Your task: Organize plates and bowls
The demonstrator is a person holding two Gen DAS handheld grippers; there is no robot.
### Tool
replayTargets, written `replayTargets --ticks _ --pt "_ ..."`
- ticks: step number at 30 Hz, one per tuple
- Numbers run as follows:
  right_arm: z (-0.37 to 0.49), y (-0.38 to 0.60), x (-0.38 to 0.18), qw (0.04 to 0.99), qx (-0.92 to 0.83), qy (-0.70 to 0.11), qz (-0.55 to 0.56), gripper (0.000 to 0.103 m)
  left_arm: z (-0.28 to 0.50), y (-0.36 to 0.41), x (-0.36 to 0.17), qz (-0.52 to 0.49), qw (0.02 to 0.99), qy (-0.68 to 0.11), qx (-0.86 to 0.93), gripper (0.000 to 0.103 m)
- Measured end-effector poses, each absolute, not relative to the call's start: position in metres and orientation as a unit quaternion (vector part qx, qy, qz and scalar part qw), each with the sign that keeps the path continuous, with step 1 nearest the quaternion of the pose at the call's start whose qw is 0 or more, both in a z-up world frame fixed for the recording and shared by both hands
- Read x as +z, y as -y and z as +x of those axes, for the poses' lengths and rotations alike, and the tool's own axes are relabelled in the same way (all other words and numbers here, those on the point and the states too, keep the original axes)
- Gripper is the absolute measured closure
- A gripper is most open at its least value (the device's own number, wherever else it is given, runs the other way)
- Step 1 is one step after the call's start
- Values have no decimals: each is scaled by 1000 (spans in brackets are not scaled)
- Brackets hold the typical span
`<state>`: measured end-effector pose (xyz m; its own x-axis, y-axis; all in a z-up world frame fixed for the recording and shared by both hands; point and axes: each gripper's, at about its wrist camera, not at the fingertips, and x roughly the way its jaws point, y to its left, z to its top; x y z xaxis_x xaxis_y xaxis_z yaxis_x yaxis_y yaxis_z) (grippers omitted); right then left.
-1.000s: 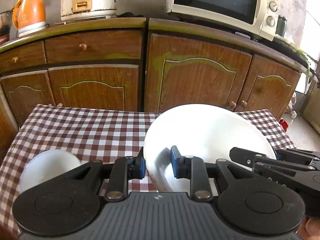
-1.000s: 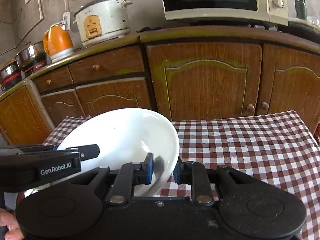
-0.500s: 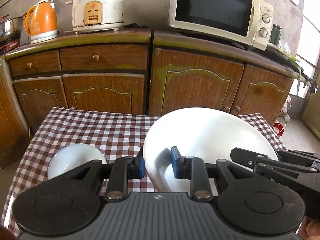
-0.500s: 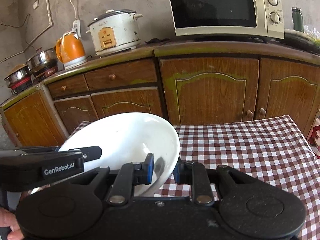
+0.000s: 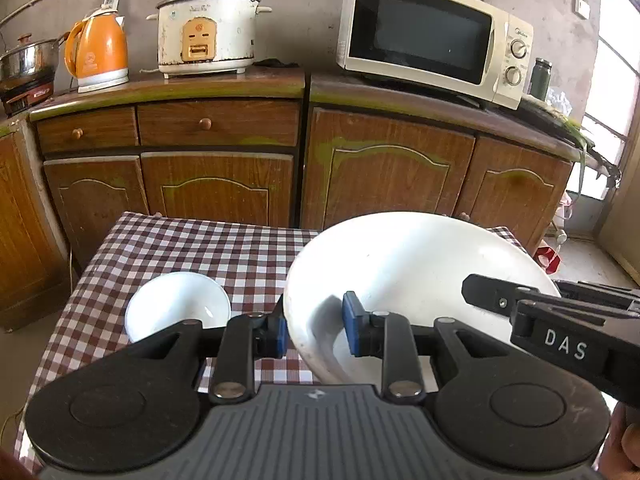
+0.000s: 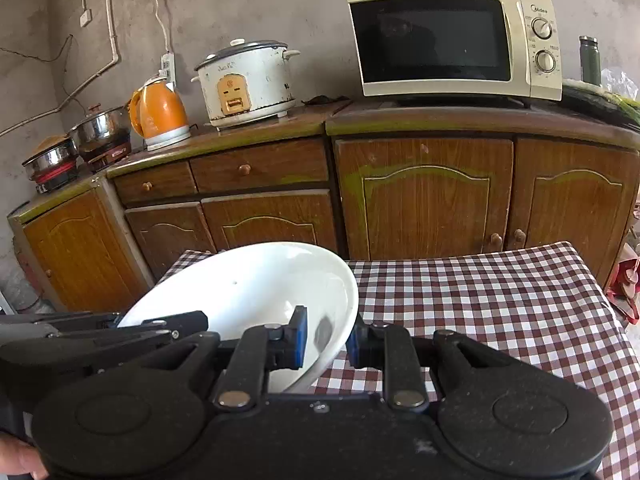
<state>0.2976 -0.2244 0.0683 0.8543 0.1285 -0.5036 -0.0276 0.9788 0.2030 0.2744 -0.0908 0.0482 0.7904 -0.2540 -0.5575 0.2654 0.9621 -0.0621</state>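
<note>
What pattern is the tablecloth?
Brown-and-white check on the tablecloth; clearest in the right wrist view.

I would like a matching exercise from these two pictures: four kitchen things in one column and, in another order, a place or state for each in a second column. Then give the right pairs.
Things:
1. big bowl
2. small bowl
3. kettle
4. microwave

Places or states:
A. stands on the counter, left of the rice cooker
B. rests alone on the checked cloth
C. held at its rim by the left gripper and the right gripper
D. stands on the counter, right of the rice cooker

Pairs: 1-C, 2-B, 3-A, 4-D
</note>
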Motion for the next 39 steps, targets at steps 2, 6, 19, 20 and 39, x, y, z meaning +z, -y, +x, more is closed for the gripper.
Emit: replayTargets --ticks 2,6,19,20,39 --pt "291 223 72 959 41 -264 93 77 270 90 50 8 946 -292 -137 75" --pt "279 220 77 960 41 -261 91 77 260 88 55 7 948 -288 -137 75" --pt "245 214 86 961 41 -256 93 77 229 84 61 10 949 -284 -135 75" --pt "243 214 86 961 40 -256 93 77 226 84 61 11 949 -284 -135 75" --pt "206 205 94 963 41 -248 96 77 193 77 66 13 950 -280 -136 75"
